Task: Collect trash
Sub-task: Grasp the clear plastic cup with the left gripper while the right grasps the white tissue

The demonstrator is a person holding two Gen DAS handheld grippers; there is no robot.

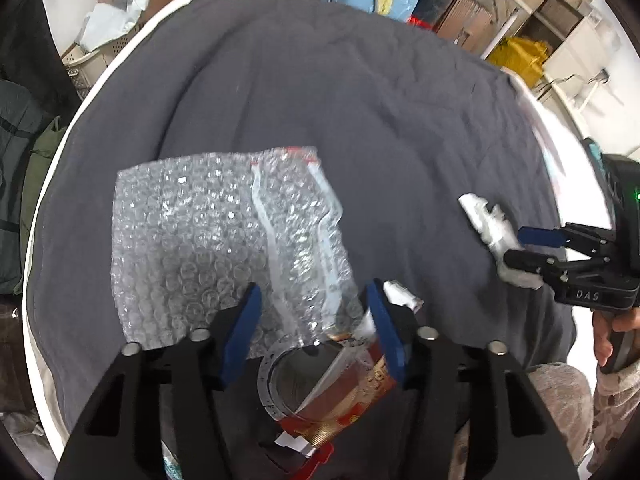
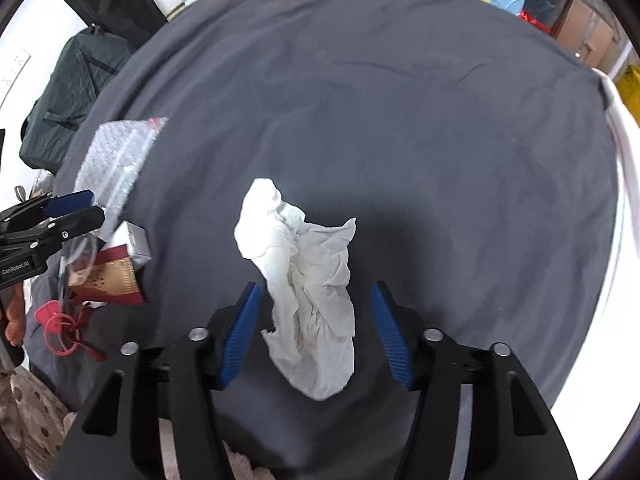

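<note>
Left hand-held gripper (image 1: 312, 296) down over bubble wrap (image 1: 224, 240) and a red-and-gold wrapper (image 1: 360, 392) on the grey-covered surface (image 1: 360, 100), jaws half spread, straddling both, pads not pressing. Right hand-held gripper (image 2: 314, 300) likewise released, poised either side of a crumpled white tissue (image 2: 308, 280) lying mid-surface, blue pads (image 2: 240, 328) clear of it.
</note>
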